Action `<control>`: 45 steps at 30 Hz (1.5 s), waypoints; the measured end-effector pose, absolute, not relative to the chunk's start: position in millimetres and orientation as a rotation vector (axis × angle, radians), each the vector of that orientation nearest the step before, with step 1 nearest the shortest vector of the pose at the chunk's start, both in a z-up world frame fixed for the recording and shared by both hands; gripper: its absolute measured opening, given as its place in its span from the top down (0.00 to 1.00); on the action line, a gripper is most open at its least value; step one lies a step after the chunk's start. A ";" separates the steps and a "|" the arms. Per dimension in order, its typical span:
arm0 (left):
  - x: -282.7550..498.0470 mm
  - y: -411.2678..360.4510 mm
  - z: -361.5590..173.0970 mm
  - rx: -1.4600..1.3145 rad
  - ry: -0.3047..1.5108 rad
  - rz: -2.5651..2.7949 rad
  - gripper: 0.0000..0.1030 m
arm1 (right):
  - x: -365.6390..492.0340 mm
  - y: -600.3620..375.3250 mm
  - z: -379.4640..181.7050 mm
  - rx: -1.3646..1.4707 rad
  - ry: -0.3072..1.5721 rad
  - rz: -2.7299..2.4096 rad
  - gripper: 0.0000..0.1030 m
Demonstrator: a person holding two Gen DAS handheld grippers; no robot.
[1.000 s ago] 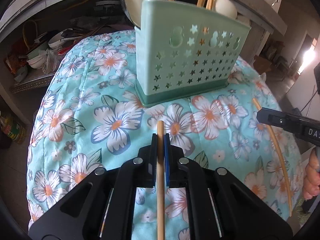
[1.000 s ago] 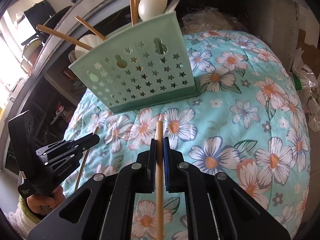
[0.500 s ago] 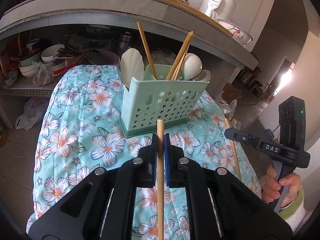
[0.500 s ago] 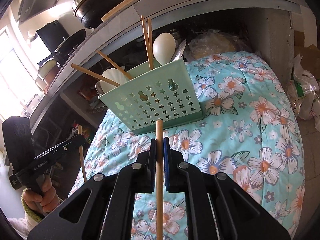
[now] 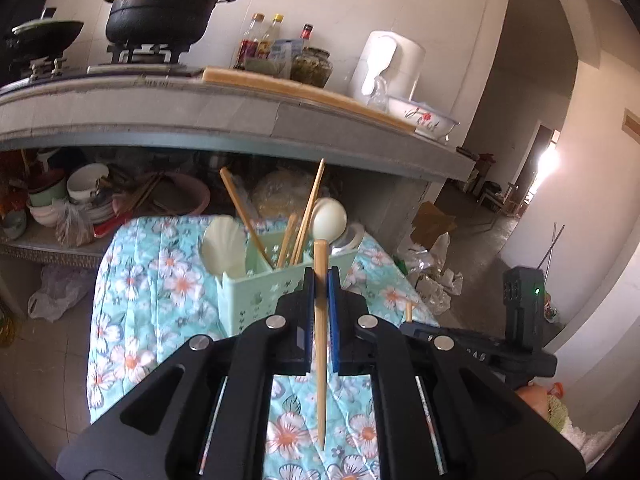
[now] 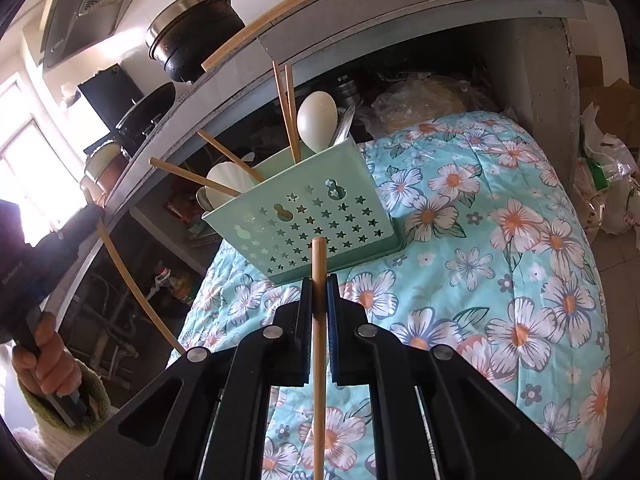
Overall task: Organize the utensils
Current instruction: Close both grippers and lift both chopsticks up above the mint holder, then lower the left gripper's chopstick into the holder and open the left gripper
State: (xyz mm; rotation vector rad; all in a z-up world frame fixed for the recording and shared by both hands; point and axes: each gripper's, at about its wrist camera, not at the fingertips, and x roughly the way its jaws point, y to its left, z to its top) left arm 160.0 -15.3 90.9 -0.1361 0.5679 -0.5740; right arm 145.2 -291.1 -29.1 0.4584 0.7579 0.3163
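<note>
Your left gripper (image 5: 321, 280) is clamped on a slim, round wooden chopstick (image 5: 320, 340), and your right gripper (image 6: 319, 292) pinches a second chopstick (image 6: 319, 344). Ahead, on the quilted floral cloth (image 6: 500, 280), stands the mint plastic holder (image 6: 312, 220), star-punched, with chopsticks and pale spoons inside. Your left gripper hides its right half.
</note>
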 end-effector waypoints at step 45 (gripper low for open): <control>259.8 -48.2 110.0 -0.201 0.428 -0.508 0.60 | 147.8 -309.6 -29.7 0.476 0.750 0.338 0.93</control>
